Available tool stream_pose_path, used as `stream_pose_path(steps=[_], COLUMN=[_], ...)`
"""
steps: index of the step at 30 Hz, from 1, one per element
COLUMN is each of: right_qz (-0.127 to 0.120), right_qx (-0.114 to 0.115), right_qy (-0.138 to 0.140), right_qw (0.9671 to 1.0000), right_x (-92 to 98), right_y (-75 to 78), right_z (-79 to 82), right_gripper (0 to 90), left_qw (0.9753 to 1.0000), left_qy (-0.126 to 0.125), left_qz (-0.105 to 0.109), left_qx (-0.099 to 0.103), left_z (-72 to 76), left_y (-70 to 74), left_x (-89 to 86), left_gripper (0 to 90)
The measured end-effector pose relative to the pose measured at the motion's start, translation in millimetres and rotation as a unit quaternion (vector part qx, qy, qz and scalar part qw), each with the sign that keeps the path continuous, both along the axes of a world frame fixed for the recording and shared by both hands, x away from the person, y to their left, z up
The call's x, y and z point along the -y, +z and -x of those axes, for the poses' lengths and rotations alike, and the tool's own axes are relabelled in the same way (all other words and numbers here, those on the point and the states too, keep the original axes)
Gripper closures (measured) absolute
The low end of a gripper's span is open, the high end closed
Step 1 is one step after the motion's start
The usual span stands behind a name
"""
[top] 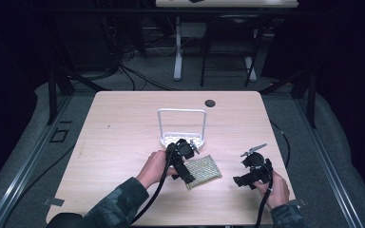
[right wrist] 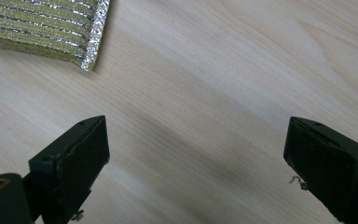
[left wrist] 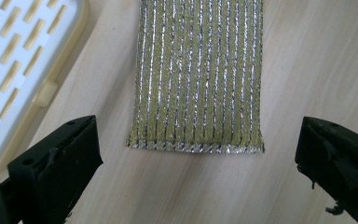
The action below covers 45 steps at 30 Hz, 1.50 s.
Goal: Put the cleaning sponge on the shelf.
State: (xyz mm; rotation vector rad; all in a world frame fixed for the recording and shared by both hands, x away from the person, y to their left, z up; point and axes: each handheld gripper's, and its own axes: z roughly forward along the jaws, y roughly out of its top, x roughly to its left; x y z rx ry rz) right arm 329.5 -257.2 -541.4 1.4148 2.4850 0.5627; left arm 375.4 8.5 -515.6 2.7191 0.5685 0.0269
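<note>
flat yellow-and-silver striped scouring pad (left wrist: 196, 74) centre frame: likely light, soft, grab near edge. left hand-held gripper (left wrist: 198, 154) jaws wide apart, right hand-held gripper (right wrist: 196, 163) too, both empty.

Two forearms in dark patterned sleeves enter from six o'clock in the high view. The left hand (top: 156, 167) tilts the left gripper (left wrist: 198, 154) toward one o'clock, jaws spread wide apart. The right hand (top: 274, 188) holds the right gripper (right wrist: 196, 149) at four o'clock of it, jaws likewise wide, nothing between them.
</note>
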Motion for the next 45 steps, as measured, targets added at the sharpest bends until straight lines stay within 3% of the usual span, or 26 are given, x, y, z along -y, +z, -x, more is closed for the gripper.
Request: stream_pose_path(steps=[5, 10, 17, 26, 31, 38, 45], right_qz=[-0.009, -0.01, -0.005, -0.005, 0.0, -0.002, 0.002], right_qx=[-0.005, -0.003, 0.0, -0.002, 0.0, -0.001, 0.0], right_qy=[0.002, 0.001, 0.004, -0.005, 0.005, 0.002, 0.002], right_qw=[0.9999, 0.9999, 1.0, 1.0, 1.0, 1.0, 1.0], right_x=[3.3, 2.9, 0.2, 2.5, 1.6, 2.7, 2.0], right_y=[-1.6, -0.2, 1.1, 0.9, 1.2, 0.7, 1.5], right_z=[-4.7, -3.0, -0.9, -1.9, -1.8, -2.3, -1.6], right_gripper=[6.0, 6.0, 6.0, 6.0, 6.0, 6.1, 6.3], left_qw=[0.9999, 0.9999, 0.9993, 0.9984, 0.9976, 0.9984, 0.9985], left_qy=[-0.001, -0.003, -0.014, -0.009, -0.006, -0.004, 0.006], left_qz=[-0.01, -0.015, -0.032, -0.048, -0.061, -0.054, -0.05], left_qx=[-0.008, -0.006, 0.013, 0.027, 0.031, 0.018, 0.02], left_z=[-8.3, -5.9, 0.6, 1.5, 5.0, 3.1, 3.6], left_y=[-11.5, -18.6, -26.1, -37.7, -44.0, -42.7, -40.8], left_x=[12.9, 22.0, 30.0, 34.0, 33.6, 32.5, 29.6], left_gripper=[0.0, 0.0, 0.0, 0.1, 0.7, 3.4, 7.0])
